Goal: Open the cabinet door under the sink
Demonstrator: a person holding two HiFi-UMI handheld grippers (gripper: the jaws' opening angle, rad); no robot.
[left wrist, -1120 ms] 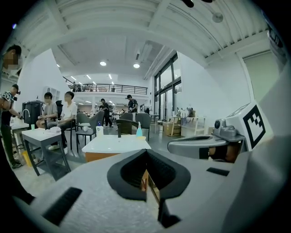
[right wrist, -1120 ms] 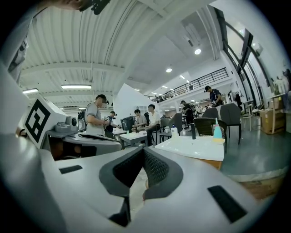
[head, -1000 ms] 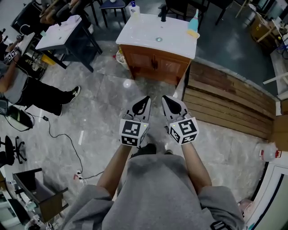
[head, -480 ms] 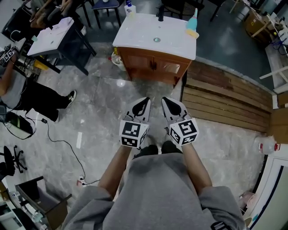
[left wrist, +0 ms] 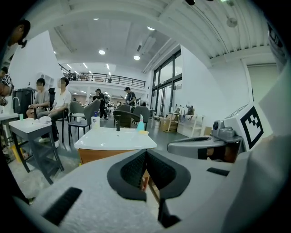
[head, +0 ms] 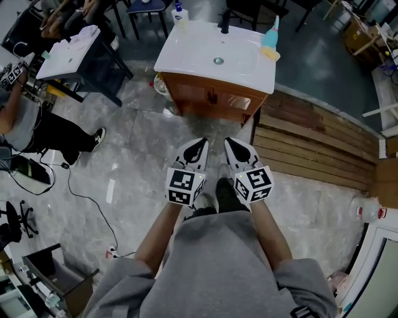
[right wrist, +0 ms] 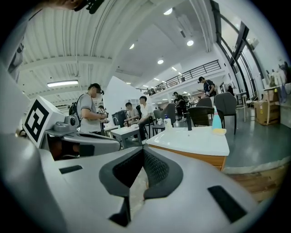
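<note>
The sink cabinet [head: 209, 100] is brown wood under a white basin top [head: 214, 57], and its two doors with dark handles [head: 213, 95] are closed. It stands ahead of me across the grey floor. My left gripper [head: 199, 142] and right gripper [head: 230, 141] are held side by side, pointing at it, well short of the doors. Both are shut with nothing between the pads. In the left gripper view my left gripper [left wrist: 146, 152] has the cabinet [left wrist: 97, 155] beyond it. In the right gripper view my right gripper [right wrist: 143, 150] sits left of the basin top [right wrist: 191, 136].
A black faucet [head: 224, 22], a blue spray bottle [head: 271, 31] and a soap bottle [head: 180, 12] stand on the basin top. Wooden planks [head: 317, 143] lie right of the cabinet. A seated person [head: 37, 124], a small table [head: 74, 51] and a floor cable [head: 87, 194] are at the left.
The cabinet has come nearer in the head view as the person stepped forward. Both grippers travelled toward it together and stayed shut.
</note>
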